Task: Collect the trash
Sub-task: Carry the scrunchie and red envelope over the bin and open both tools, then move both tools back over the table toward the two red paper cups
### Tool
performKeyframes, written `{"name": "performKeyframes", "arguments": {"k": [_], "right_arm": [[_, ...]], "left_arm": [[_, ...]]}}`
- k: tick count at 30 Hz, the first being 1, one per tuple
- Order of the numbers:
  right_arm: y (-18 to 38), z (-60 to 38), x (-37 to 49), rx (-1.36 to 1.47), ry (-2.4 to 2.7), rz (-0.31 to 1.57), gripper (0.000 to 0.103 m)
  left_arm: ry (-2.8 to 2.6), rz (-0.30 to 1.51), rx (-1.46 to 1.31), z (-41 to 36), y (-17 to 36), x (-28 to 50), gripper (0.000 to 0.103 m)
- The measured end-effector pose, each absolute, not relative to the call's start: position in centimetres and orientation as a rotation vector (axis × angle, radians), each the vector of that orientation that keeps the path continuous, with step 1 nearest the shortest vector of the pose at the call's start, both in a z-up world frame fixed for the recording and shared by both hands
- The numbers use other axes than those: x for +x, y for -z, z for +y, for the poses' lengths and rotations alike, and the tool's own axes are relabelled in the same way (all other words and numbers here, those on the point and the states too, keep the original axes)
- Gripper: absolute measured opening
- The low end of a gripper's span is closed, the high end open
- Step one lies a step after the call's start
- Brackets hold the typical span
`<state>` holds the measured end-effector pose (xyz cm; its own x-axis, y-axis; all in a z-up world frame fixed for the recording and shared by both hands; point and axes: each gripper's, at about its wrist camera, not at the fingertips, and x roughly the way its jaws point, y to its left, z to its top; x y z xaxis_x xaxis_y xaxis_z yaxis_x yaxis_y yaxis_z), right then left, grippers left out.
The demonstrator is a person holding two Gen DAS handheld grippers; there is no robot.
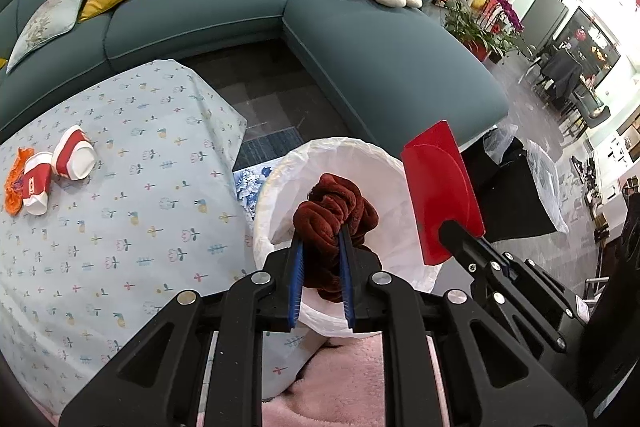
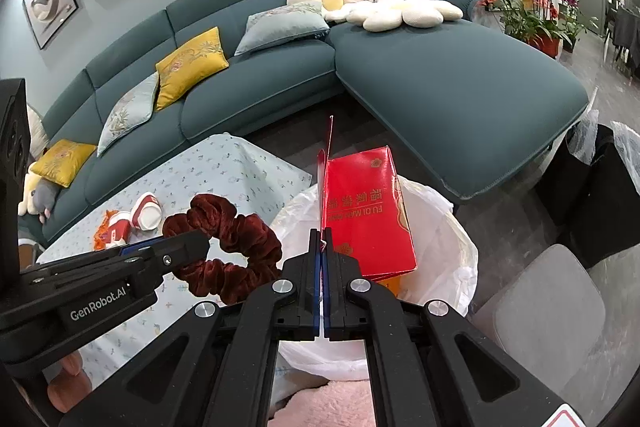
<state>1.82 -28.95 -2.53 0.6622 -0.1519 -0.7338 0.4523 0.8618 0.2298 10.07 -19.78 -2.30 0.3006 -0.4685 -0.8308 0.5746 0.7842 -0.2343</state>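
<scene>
My left gripper is shut on a dark red velvet scrunchie and holds it over the white-lined trash bin. My right gripper is shut on the flap of a red cardboard box and holds it above the same bin. The box also shows in the left wrist view, and the scrunchie in the right wrist view. Two crushed red and white cups and an orange scrap lie on the table with the flowered cloth.
A teal sectional sofa with cushions curves behind the table and bin. A black bin with a clear liner stands to the right. A grey stool is at the lower right. Pink fabric lies below the grippers.
</scene>
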Motion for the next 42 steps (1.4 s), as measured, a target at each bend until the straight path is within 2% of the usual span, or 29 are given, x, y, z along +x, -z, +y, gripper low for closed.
{"name": "performKeyframes", "arguments": {"k": [3,4,6,7,9,25,27,42], "right_arm": [[2.7,-29.2,1.8,0.42,0.359,0.782,0.004],[2.6,-29.2,1.8,0.421,0.365,0.78,0.005],[2.4,-29.4,1.8,0.422,0.372,0.774,0.013],[2.4,-29.4,1.7,0.422,0.376,0.77,0.016],[2.2,-29.5,1.6,0.42,0.385,0.762,0.027],[1.2,-28.4,2.4,0.394,0.361,0.752,0.032],[1.0,-28.0,2.7,0.388,0.353,0.75,0.036],[-0.2,-23.3,4.9,0.331,0.282,0.755,0.036]], "left_arm": [[0.706,1.07,0.108,-20.2,2.5,10.1,0.02],[0.703,1.073,0.104,-20.2,2.5,10.1,0.029],[0.695,1.062,0.096,-20.3,2.4,10.1,0.041],[0.693,1.057,0.096,-20.3,2.3,10.1,0.043],[0.694,1.052,0.102,-20.4,2.2,10.1,0.043],[0.619,1.042,0.068,-17.4,1.7,11.4,0.044],[0.601,1.04,0.055,-16.5,1.6,11.8,0.044],[0.491,1.02,-0.015,-10.2,1.4,13.8,0.045]]}}
